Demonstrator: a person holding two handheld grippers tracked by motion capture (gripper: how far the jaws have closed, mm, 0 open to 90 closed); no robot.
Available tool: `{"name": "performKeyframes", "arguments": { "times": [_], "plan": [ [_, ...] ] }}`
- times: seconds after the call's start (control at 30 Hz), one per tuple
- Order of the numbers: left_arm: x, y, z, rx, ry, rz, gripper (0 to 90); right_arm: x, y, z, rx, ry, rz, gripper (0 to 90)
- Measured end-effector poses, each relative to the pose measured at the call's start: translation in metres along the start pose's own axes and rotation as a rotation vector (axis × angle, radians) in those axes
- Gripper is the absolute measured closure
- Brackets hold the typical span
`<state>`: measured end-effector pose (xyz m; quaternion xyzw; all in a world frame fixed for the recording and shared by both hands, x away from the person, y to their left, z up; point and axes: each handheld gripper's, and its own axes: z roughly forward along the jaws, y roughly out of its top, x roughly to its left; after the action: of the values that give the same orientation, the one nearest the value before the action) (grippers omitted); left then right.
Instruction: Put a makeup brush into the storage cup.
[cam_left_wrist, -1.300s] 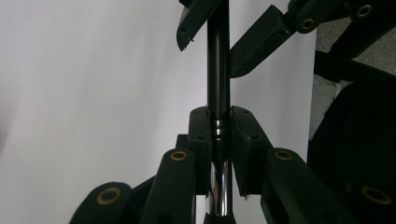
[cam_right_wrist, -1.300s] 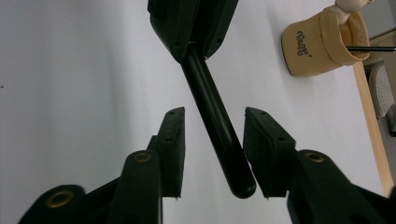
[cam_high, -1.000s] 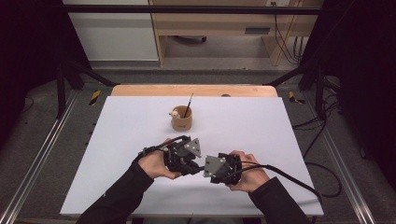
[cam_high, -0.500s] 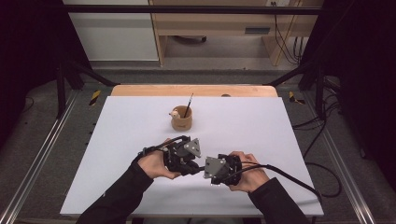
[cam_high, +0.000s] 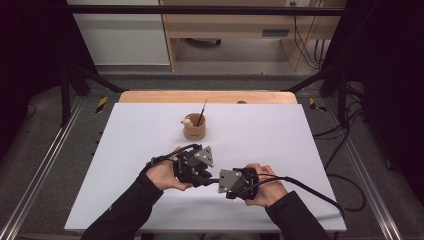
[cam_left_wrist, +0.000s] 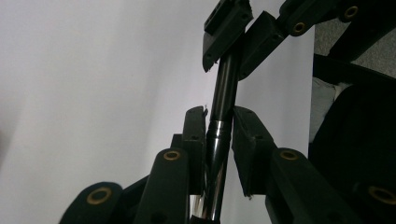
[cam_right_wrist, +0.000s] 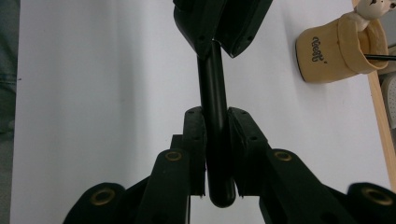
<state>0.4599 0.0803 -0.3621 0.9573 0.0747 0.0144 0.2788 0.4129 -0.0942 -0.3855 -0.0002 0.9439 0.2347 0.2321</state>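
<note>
Both claws clench one black pen (cam_right_wrist: 214, 93) between them: left claw (cam_left_wrist: 219, 135), just easing; right claw (cam_right_wrist: 215, 140), just tightening; cup (cam_high: 194, 128) at twelve o'clock.

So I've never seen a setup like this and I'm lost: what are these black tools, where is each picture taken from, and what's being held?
A person sits at a white table and holds a hand-operated gripper in each hand. The high view looks down from above: the left gripper and the right gripper meet near the front edge. The other two pictures come from cameras riding on each gripper, looking along its black jaws. Both clamp one black pen, the left gripper near its silver ring, the right gripper near its rounded end; the right jaws have just been closing and the left easing a little. Farther back stands a tan pen cup with a thin stick in it.
</note>
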Motion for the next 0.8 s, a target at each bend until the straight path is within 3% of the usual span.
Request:
{"name": "performKeyframes", "arguments": {
  "times": [0.17,0.3,0.43,0.57,0.63,0.67,0.8],
  "plan": [
    [0.001,-0.001,-0.002,-0.006,0.009,0.004,73.6,0.001,0.0,0.002,-0.007,0.001,0.012,79.6],
    [0.003,-0.002,-0.007,-0.029,0.033,0.004,65.6,-0.002,-0.002,0.003,0.011,0.009,0.019,79.6],
    [0.007,-0.007,-0.015,-0.078,0.102,-0.023,53.0,-0.005,-0.003,0.003,0.01,0.001,0.046,79.6],
    [0.011,-0.015,-0.026,-0.138,0.139,-0.054,42.5,-0.008,-0.004,0.002,0.02,-0.004,0.086,79.6],
    [0.013,-0.02,-0.031,-0.163,0.157,-0.073,38.8,-0.011,-0.005,0.001,0.021,-0.006,0.078,79.6],
    [0.014,-0.022,-0.032,-0.174,0.165,-0.077,35.6,-0.01,-0.006,0.001,0.016,-0.024,0.1,79.6],
    [0.016,-0.032,-0.037,-0.185,0.191,-0.114,29.6,-0.013,-0.009,0.001,0.025,-0.02,0.113,79.5]
  ]
}}
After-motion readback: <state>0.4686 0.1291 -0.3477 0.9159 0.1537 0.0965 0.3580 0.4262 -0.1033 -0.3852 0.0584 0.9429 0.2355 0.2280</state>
